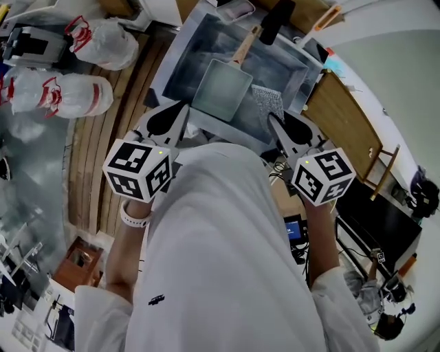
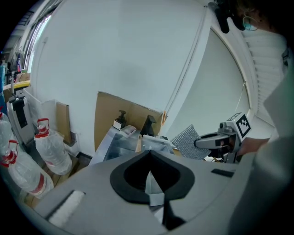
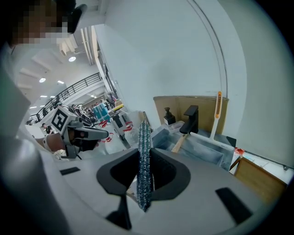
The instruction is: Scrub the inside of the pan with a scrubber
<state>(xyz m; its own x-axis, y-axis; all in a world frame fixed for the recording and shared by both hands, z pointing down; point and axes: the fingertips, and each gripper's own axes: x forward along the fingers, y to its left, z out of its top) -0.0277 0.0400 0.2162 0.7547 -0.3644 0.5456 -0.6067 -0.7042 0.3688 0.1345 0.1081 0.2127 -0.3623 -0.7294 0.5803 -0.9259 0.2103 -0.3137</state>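
A square metal pan [image 1: 220, 87] with a wooden handle [image 1: 245, 45] lies in the steel sink [image 1: 180, 45]; it also shows in the left gripper view as the pan [image 2: 157, 141]. My right gripper [image 1: 275, 121] is shut on a silver mesh scrubber [image 1: 267, 102] and is held over the sink's near right edge, beside the pan. In the right gripper view the scrubber [image 3: 144, 156] stands edge-on between the jaws. My left gripper [image 1: 179, 113] hovers at the sink's near left edge, shut and empty. From the left gripper view I see the scrubber [image 2: 187, 140] in the right gripper [image 2: 198, 143].
A black faucet [image 1: 275, 19] and a soap dish [image 1: 235, 9] stand at the sink's far rim. Tied plastic bags [image 1: 62, 94] lie on the left. A wooden board [image 1: 347, 128] stands right of the sink. Cables and a monitor [image 1: 382, 223] are at the lower right.
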